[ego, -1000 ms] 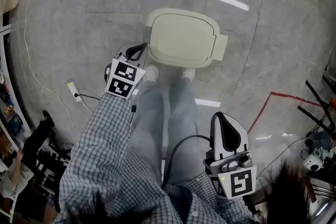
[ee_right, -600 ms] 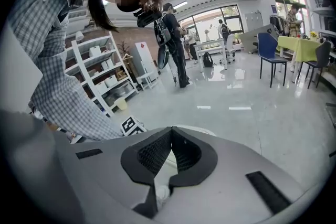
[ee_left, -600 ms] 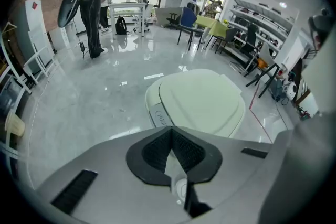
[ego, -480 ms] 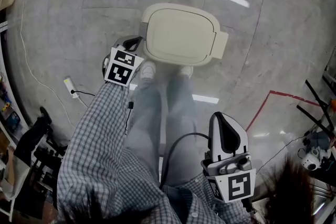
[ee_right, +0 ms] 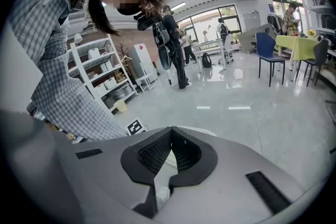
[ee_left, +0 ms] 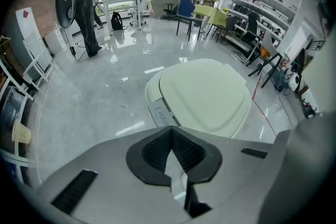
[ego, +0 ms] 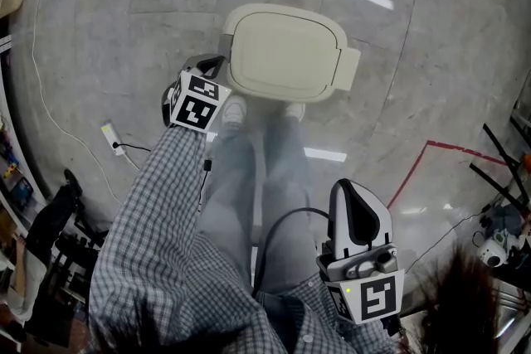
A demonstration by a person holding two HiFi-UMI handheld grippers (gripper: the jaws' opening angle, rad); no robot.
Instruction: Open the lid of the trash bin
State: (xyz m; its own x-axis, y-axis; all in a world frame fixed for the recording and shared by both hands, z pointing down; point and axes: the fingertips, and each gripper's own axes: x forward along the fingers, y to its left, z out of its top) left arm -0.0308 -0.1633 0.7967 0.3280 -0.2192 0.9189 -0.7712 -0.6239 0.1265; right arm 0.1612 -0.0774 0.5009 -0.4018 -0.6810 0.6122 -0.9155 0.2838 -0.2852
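Over the last second our left hand-held gripper [ego: 214,65] has edged up to the front-left corner of the trash bin [ego: 349,69], which stands on the floor [ego: 124,29]. Its jaws are clenched on nothing. The lid [ego: 282,52] is still down. The push tab [ee_left: 162,115] sits just beyond those jaws, so pressing looks next. Our right hand-held gripper [ego: 350,188], also clenched and empty, hangs well behind the bin.

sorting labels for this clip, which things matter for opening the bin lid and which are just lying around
For the job: cream plastic trash bin, lid closed; its front push tab; left gripper, shut, beside the bin.
Lying about: white power strip on the grey floor; red tape line; right gripper, shut, held back.
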